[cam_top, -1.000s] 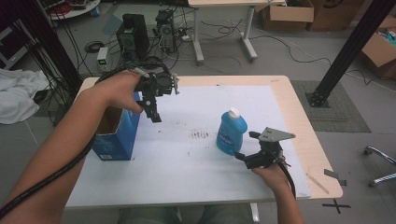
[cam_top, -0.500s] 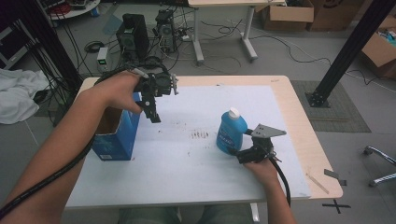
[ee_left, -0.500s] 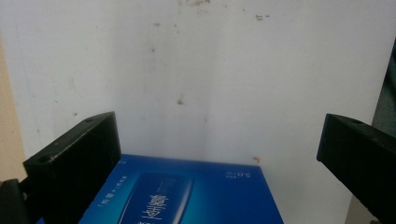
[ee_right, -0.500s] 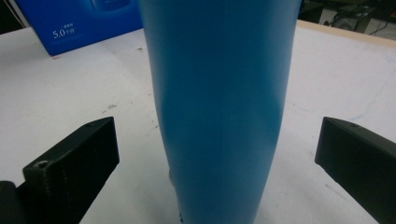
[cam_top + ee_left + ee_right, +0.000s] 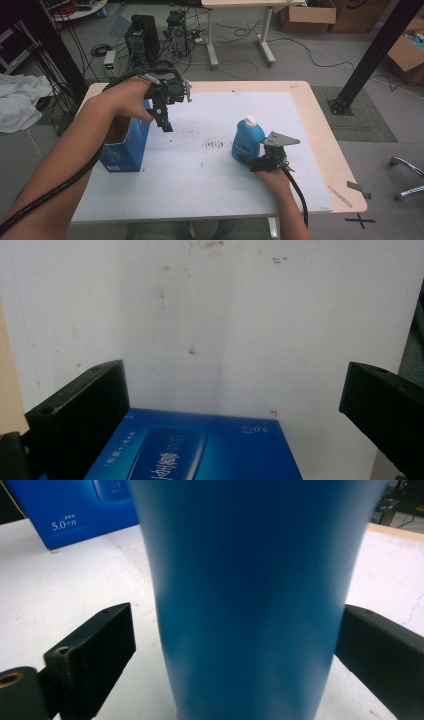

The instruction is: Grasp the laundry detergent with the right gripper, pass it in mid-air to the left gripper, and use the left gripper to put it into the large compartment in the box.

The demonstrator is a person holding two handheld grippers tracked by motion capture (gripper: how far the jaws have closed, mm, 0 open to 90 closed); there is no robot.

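- While the high view looks down on the worktop [image 5: 200,200], the left gripper [image 5: 164,117] hangs above the far-left part of the white sheet, its jaws pointing down beside the open blue box [image 5: 122,145] that stands at the left.
- At the right of the same view a blue bottle [image 5: 247,140] with a white cap stands upright, and the right gripper [image 5: 257,162] sits low on the worktop just at the bottle's near right side, the hand [image 5: 275,177] behind it.
- From the left gripper view, the two black jaws stand wide apart with nothing between them; the printed top face of the blue box [image 5: 200,450] lies below at the bottom edge, and the stained white sheet [image 5: 225,315] spreads beyond.
- From the right gripper view, the jaws are spread on either side of the blue bottle [image 5: 250,605], which stands between them close up; whether either jaw touches it cannot be told. The blue box [image 5: 70,510] stands well behind at the far left.
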